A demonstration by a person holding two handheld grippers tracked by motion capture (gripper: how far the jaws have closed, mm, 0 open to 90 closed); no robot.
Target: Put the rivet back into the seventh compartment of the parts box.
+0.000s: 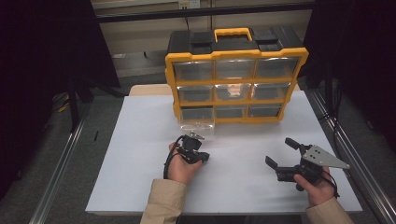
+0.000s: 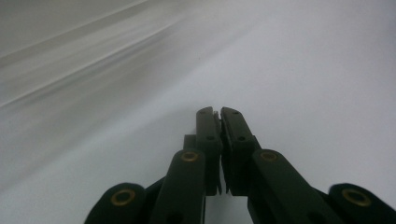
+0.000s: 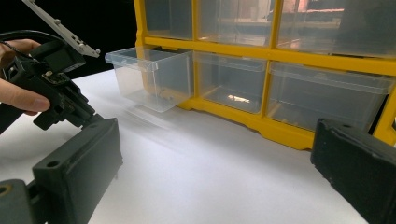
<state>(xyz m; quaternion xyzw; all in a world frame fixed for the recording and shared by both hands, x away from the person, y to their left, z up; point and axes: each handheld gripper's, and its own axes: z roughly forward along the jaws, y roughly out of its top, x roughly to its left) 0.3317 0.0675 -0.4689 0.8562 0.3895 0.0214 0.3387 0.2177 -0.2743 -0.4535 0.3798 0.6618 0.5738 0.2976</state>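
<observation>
Organizer (image 1: 236,70) at the desk's far edge, bottom-left drawer (image 1: 198,122) pulled out and not yet pushed home; left gripper (image 1: 198,138) just before it, jaws closed on nothing visible; right gripper (image 1: 279,152) idle near the desk's right edge, jaws wide.

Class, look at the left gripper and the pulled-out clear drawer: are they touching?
Apart. In the right gripper view, bare white table separates the left gripper from the clear drawer.

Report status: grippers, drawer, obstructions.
Left gripper shut on something small and pale, too small to identify. Right gripper open, holding nothing. Bottom-left drawer pulled out of yellow organizer. No obstruction near drawer.
</observation>
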